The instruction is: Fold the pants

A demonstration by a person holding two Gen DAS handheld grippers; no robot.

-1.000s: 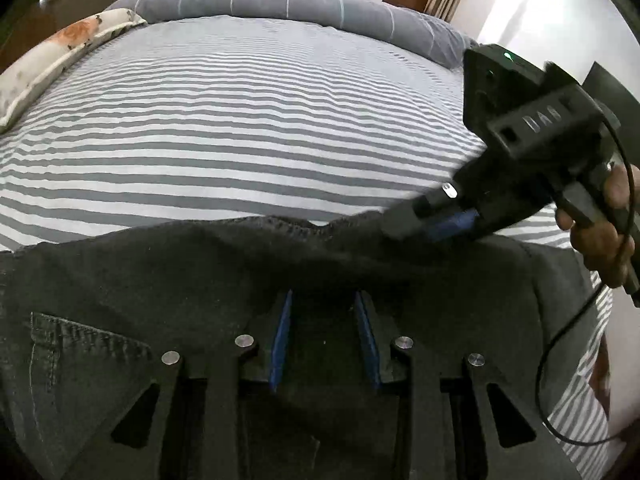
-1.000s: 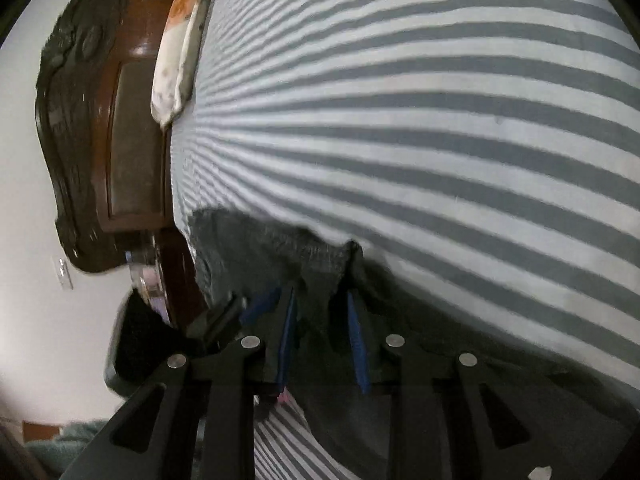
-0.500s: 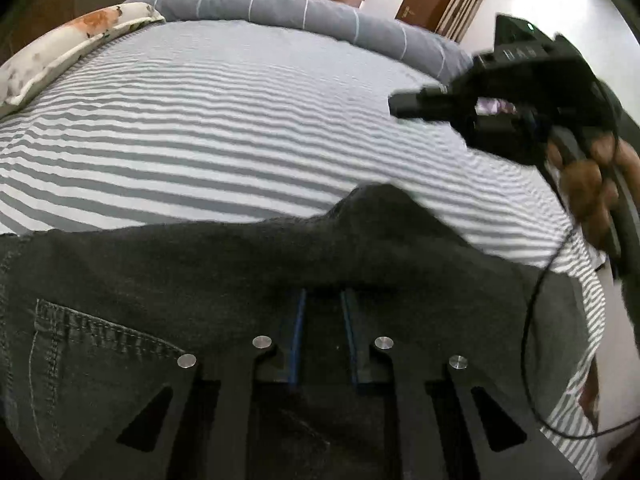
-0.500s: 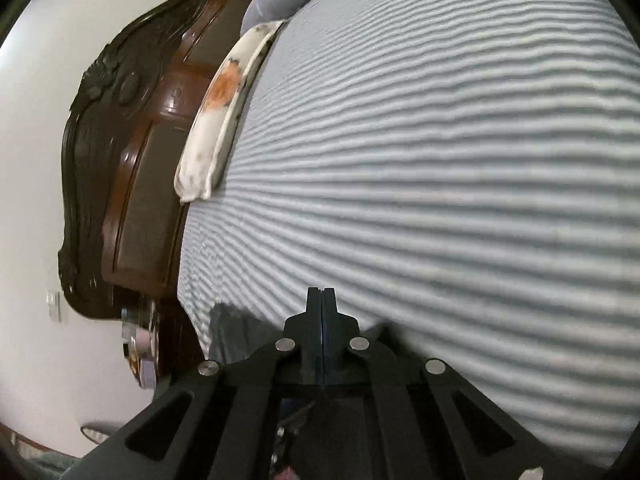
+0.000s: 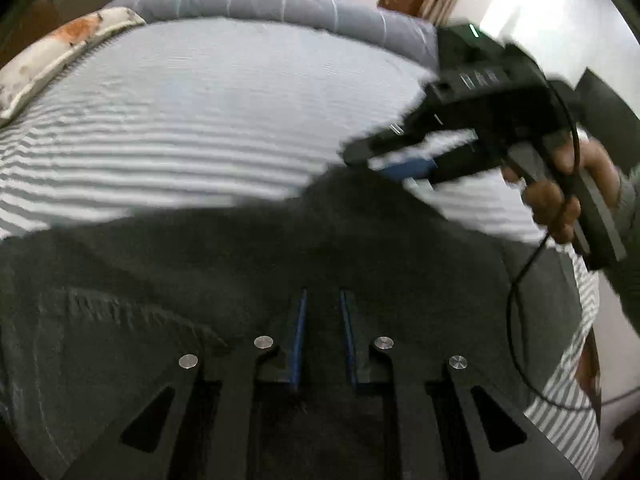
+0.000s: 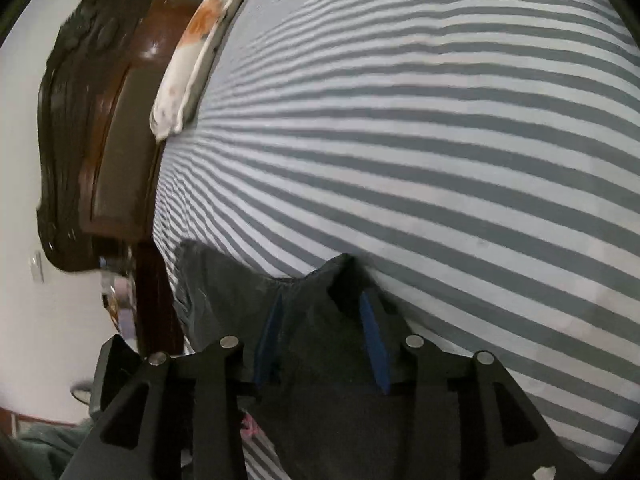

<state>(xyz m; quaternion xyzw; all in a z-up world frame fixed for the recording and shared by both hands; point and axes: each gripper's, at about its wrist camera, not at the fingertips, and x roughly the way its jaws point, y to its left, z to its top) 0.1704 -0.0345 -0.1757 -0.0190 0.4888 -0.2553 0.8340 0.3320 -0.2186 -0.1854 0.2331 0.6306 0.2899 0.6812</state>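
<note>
Dark grey denim pants (image 5: 200, 280) lie on a grey-and-white striped bed (image 5: 200, 120). My left gripper (image 5: 323, 300) sits low over the pants with its blue pads a narrow gap apart and cloth between them. In the left wrist view my right gripper (image 5: 384, 160) is at the raised far edge of the pants, jaws apart. In the right wrist view the right gripper (image 6: 320, 308) is open around a peaked fold of the pants (image 6: 320, 360), with dark cloth between the blue pads (image 6: 372, 332).
A floral pillow (image 5: 60, 52) and a grey bolster (image 5: 260, 4) lie at the head of the bed. A dark wooden headboard (image 6: 100, 120) stands at the left in the right wrist view. A black cable (image 5: 520, 300) hangs from the right gripper.
My right gripper was shut and raised above the bed half a second ago; now it is open and down at the pants' edge. My left gripper's pads have spread a little.
</note>
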